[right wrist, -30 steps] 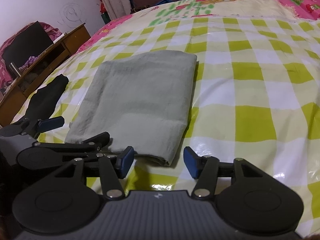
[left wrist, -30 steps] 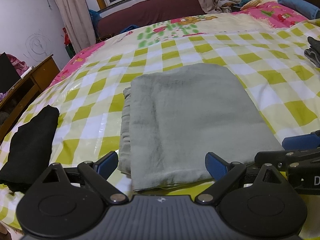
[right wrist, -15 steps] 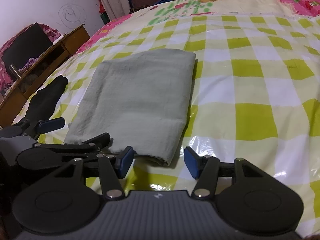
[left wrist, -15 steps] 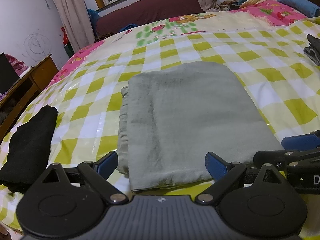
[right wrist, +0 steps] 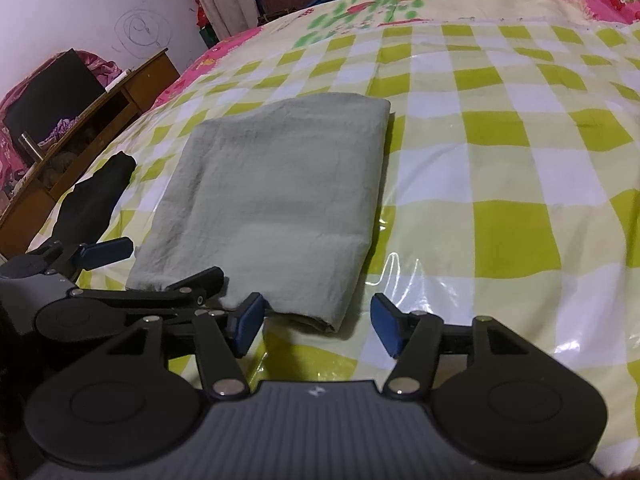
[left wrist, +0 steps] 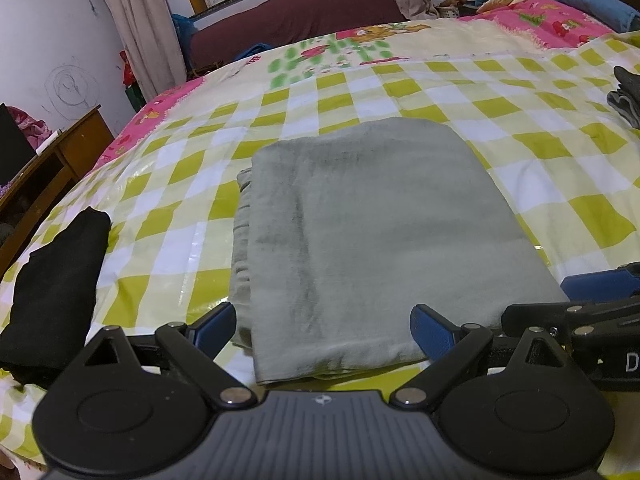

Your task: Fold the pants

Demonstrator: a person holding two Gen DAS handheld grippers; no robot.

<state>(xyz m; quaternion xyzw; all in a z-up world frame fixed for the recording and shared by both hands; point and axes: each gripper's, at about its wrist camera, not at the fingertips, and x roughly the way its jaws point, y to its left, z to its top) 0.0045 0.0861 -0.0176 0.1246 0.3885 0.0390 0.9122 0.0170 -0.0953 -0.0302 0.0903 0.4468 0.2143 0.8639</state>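
The grey-green pants [left wrist: 372, 232] lie folded into a flat rectangle on the checked bedcover; they also show in the right wrist view [right wrist: 276, 204]. My left gripper [left wrist: 324, 330] is open and empty at the near edge of the pants, its jaws wide on either side of the near left part. My right gripper [right wrist: 316, 324] is open and empty at the near right corner of the pants. The left gripper also shows at the left in the right wrist view [right wrist: 156, 264].
A folded black garment [left wrist: 56, 292] lies on the bed left of the pants. Dark grey clothes [left wrist: 626, 96] lie at the right edge. A wooden desk [right wrist: 80, 136] stands beside the bed at left. The yellow-green checked plastic cover [right wrist: 520, 184] stretches to the right.
Both grippers have drawn back slightly toward me and stay open. The pants have not moved.
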